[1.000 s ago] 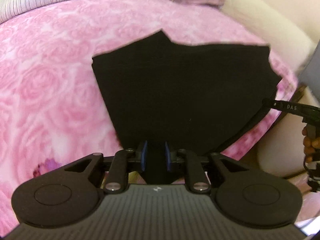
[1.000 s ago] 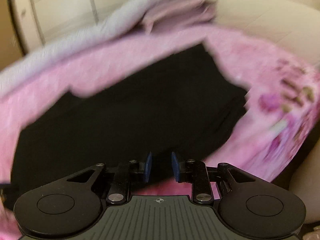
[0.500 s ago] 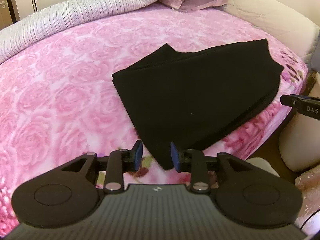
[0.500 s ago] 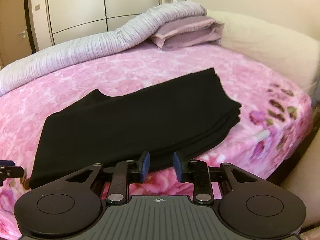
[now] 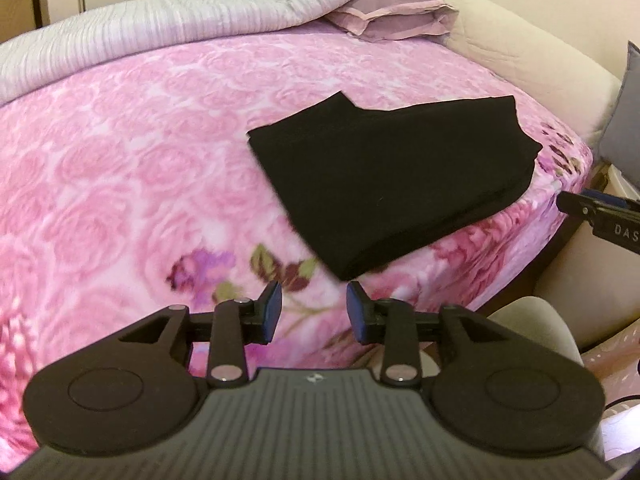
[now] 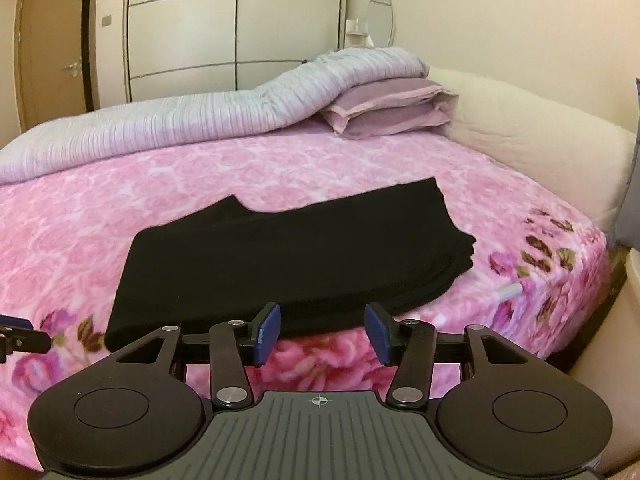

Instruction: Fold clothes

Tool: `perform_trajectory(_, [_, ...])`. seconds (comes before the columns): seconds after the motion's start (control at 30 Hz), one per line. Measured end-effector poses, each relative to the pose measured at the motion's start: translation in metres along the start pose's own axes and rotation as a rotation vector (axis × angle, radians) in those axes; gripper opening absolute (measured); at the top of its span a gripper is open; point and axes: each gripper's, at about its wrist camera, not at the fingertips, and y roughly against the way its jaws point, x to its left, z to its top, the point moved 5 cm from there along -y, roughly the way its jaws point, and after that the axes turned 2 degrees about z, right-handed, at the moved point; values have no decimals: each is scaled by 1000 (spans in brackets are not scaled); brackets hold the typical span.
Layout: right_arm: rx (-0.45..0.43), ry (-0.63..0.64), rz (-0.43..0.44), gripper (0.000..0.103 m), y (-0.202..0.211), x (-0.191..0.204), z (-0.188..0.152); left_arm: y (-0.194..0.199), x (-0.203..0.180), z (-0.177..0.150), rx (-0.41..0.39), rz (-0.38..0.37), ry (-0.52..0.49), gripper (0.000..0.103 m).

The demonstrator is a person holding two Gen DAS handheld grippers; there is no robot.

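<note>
The left hand-held gripper [image 5: 314, 306] hangs with its jaws opening, nothing between its blue pads [image 5: 273, 310]. The right hand-held gripper [image 6: 322, 332] is likewise opening and empty. 1 folded black garment [image 6: 288, 256] lies on the pink bed [image 5: 120, 152] just ahead of both. 2 stacked pillows [image 6: 388, 110] lie far ahead. Only the right view shows the wardrobe [image 6: 236, 28] and door [image 6: 52, 56].
</note>
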Motion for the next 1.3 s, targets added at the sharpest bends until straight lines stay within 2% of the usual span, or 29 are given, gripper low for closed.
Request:
perform_trajectory(0.17, [48,0,-23,52,-1,2,-5,4,5,0,-9,7,11,31])
perform_trajectory(0.5, [58,11,-32,52,-5,1,-7,4,-7,6,-13,-15,-1,31])
perform_trajectory(0.73, [49,11,31,52,-18,3,-7,-3,1,5,9,-14,26,31])
perform_trajectory(0.83, [41,49,74,52,-27,12,-7,-7,9,4,18,-13,51,31])
perform_trajectory(1.0, [43,234,173,52,-46,52,-12,-16,26,0,46,-10,91,31])
perform_trajectory(1.2, [-7,608,253,52,-56,122,-33,-25,47,-4,66,-8,144,31])
perform_trajectory(1.3, [7,782,293,52,-64,152,-53,-29,58,-6,74,-5,167,31])
